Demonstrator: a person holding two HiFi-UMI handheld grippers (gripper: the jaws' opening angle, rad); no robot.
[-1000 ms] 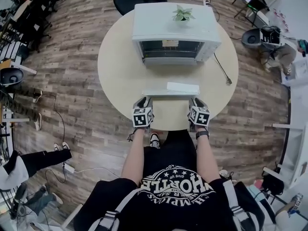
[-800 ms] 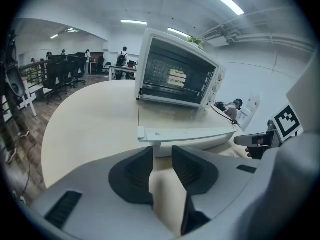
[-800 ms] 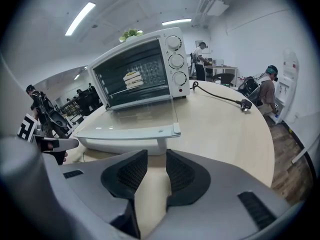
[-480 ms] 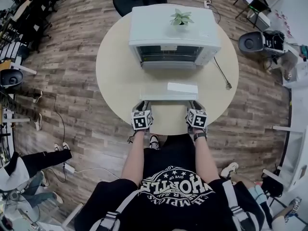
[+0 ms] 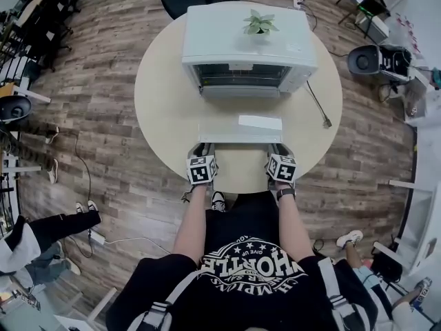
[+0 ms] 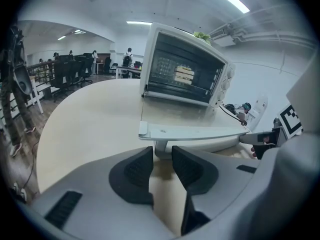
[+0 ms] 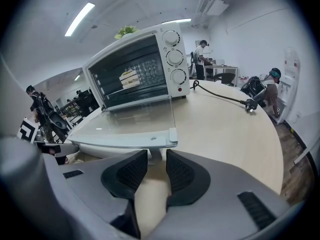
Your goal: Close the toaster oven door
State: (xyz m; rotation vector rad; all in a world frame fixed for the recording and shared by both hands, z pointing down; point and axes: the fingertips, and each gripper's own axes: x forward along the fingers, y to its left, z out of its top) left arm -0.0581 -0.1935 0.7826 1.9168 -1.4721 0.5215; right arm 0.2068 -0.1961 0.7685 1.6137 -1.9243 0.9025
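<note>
Two clamped grips share the handle (image 6: 210,143), left gripper (image 6: 161,156) at its left post, right gripper (image 7: 156,163) at its right, likely to lift the flat-open toaster oven door (image 5: 227,129) evenly

Head view looks steeply down; both gripper views — low, close — share the door (image 6: 185,119).

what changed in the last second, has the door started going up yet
Not yet. Both grippers edged slightly forward: the left gripper and right gripper each have their jaws closed on a post of the door handle under the door's front edge. The toaster oven door stays flat open; the toaster oven and plant are unmoved.
</note>
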